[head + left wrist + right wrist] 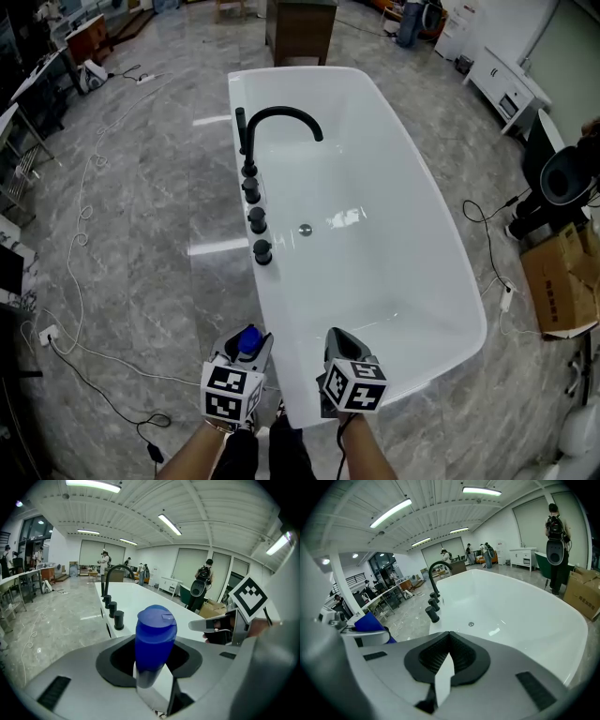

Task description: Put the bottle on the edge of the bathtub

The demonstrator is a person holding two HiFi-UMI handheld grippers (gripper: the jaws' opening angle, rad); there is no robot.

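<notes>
A white bathtub (424, 178) fills the middle of the head view, and its near rim (291, 394) lies just in front of both grippers. My left gripper (246, 354) is shut on a bottle (248, 339) with a blue cap, held upright over the rim's left side. In the left gripper view the bottle (155, 641) stands between the dark pads (117, 660). My right gripper (339, 343) hangs beside it over the tub's near end, with its jaws closed together and nothing between them (449, 644). The blue bottle (370, 622) also shows at the left of the right gripper view.
A black arched faucet (279, 118) and several black knobs (257, 221) line the tub's left rim. Cables (80, 281) trail over the grey marble floor at left. A cardboard box (562, 281) and a black chair (558, 183) stand at right. People stand far off.
</notes>
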